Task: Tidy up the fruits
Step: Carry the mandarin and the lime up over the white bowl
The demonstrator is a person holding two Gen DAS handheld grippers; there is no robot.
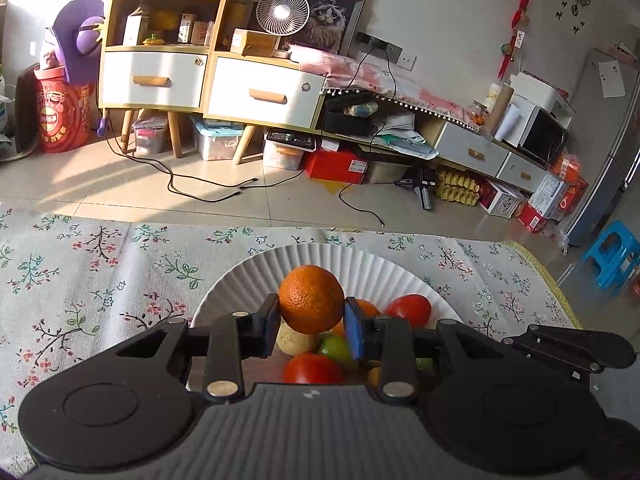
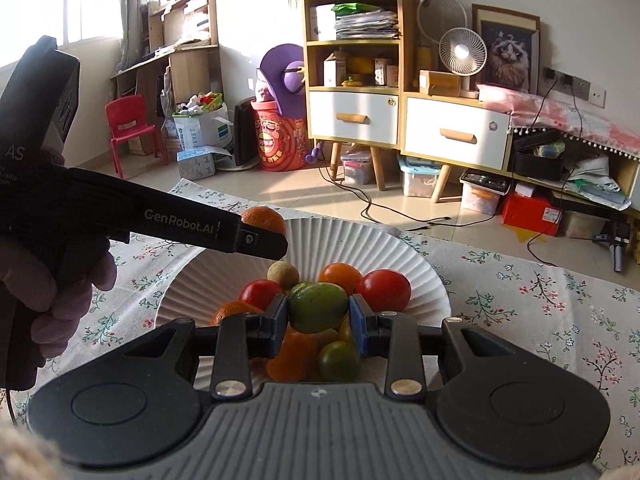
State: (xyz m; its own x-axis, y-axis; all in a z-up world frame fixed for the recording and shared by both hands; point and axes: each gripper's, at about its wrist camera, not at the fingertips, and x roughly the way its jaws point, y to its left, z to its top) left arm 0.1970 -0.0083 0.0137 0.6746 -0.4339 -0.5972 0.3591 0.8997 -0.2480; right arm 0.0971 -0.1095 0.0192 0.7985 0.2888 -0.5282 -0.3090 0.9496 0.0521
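gripping dimpled orange (image 1: 311, 299), green fruit (image 2: 318, 306)

Both grippers tilt downward side by side, the left gripper (image 1: 311, 316) clamped on an orange (image 1: 311, 299), the right gripper (image 2: 318, 318) on a green fruit (image 2: 318, 306).

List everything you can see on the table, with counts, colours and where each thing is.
Orange: one, orange, held in the left tool above the plate.
Green fruit: one, green, held in the right tool over the pile.
Plate: one, white, ribbed, on the tablecloth, holding a pile of red, orange, green and tan fruits.
Tablecloth: one, pale floral, covering the table.
Left tool: black, blue pads, shut on the orange.
Right tool: black, blue pads, shut on the green fruit.
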